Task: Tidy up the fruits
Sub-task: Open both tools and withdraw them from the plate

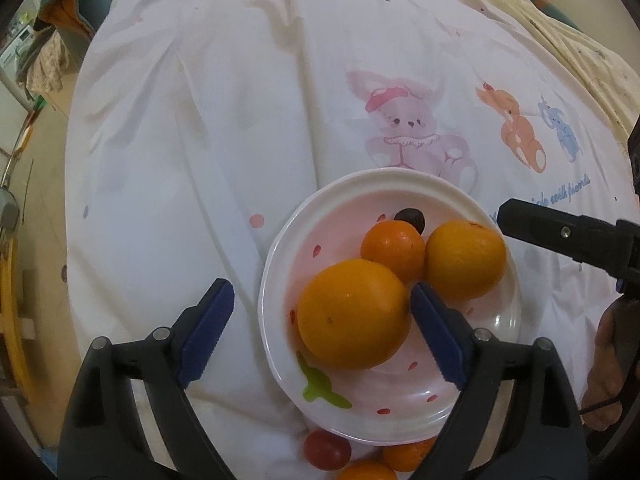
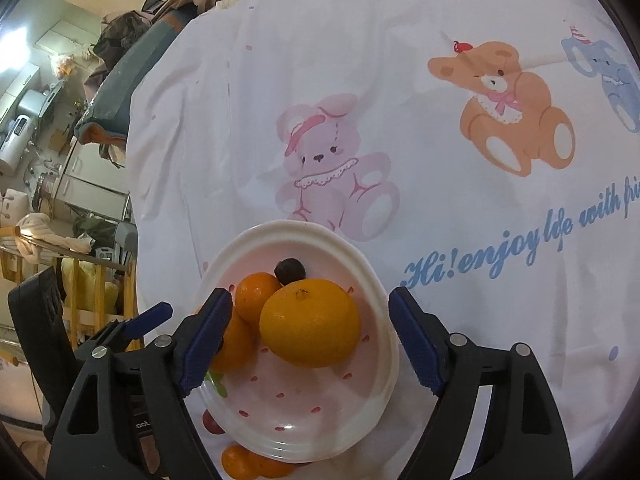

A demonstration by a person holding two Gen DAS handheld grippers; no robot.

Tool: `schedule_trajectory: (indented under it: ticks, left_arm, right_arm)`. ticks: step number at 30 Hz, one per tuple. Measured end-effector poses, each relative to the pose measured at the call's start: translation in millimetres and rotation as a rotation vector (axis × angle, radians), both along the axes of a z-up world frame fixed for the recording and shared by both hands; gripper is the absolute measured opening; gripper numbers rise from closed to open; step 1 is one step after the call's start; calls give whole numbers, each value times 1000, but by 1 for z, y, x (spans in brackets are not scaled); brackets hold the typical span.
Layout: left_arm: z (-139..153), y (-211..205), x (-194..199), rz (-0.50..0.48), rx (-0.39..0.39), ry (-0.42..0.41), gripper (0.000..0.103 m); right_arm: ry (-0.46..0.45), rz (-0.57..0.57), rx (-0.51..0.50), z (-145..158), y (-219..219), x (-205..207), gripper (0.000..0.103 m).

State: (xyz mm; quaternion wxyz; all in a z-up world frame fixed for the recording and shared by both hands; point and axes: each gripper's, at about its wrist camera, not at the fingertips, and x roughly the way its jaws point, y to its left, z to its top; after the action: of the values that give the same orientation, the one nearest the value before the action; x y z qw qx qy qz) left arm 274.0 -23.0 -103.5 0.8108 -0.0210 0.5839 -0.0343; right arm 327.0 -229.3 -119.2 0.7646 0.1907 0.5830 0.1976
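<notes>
Both jaws are hanging spread over the bowl of fruit, pinching nothing.

The big orange point(image 1: 354, 314) is lying between the left gripper point(image 1: 322, 330) jaws; another orange point(image 2: 310, 322) is sitting between the right gripper point(image 2: 310, 340) jaws, both in the bowl point(image 1: 492, 320) on the bedsheet point(image 1: 200, 140). I am judging them firm, fairly heavy and smooth-skinned, so gripping across the widest part looks safest. Being round, they are showing no long axis; the right one's stem scar is facing up.
</notes>
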Motion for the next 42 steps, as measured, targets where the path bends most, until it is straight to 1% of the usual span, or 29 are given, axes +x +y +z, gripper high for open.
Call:
schedule_trajectory:
  ticks: [3,10,14,17,21,26,29,34,36,38,42]
  left_arm:
    - [6,3,-1,6,3,-21,88]
    - [21,13,-8,55,-15,-58,88]
    - [34,20,-18,84,-37,-81,88]
    - [46,23,-29,80,-37,-97,88]
    - [57,27,-48,71,-16,-107,88]
    - [54,35,-77,83,-34,-70,88]
    - [53,37,-88,82,-39,-55,88]
    - [55,39,-106,75,-16,-68,88]
    - [53,40,-113,82,-23,-62,88]
    - [50,39,-120,86,-42,-48,88]
    - [40,32,-135,72,-48,-19,88]
  right_arm:
    - [-8,0,-5,3,-2,-1,83]
    - [-29,-21,-2,17,-11,-10,83]
    - [-56,-11,-13,34,-17,-24,83]
    - [-81,-4,-16,48,-21,-37,83]
    - [-79,-2,-12,50,-24,-61,83]
    - [-67,-4,-37,47,-24,-94,83]
    - [-56,-21,-29,47,-26,-110,83]
    - [-50,-47,-14,47,-30,-132,83]
    - [-46,-56,-12,46,-30,-140,83]
    - [-33,-67,-8,43,-30,-147,83]
    - [16,-78,4,31,-28,-157,83]
